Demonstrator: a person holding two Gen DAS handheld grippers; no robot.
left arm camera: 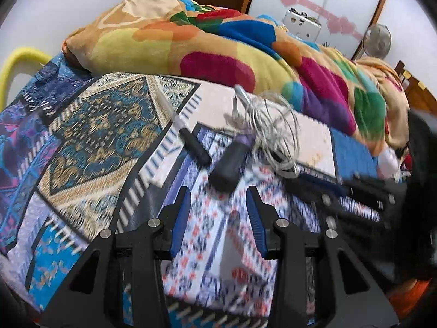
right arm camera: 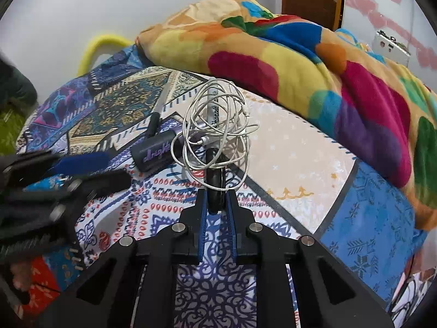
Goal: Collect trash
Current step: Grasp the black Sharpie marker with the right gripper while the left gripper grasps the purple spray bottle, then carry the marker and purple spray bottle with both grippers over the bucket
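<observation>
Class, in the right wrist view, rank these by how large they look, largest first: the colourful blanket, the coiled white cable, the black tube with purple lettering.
1. Colourful blanket
2. Coiled white cable
3. Black tube

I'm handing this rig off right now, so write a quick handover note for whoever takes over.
Right gripper: shut on the black end of a marker, with a tangled white cable draped round it.
Left gripper: open, holding nothing, above the patterned bedspread.
On the bed: a dark tube just ahead of the left gripper and a black-handled white stick beside it.
Done: marker gripped.
Left: tube and stick. No bin in view.
</observation>
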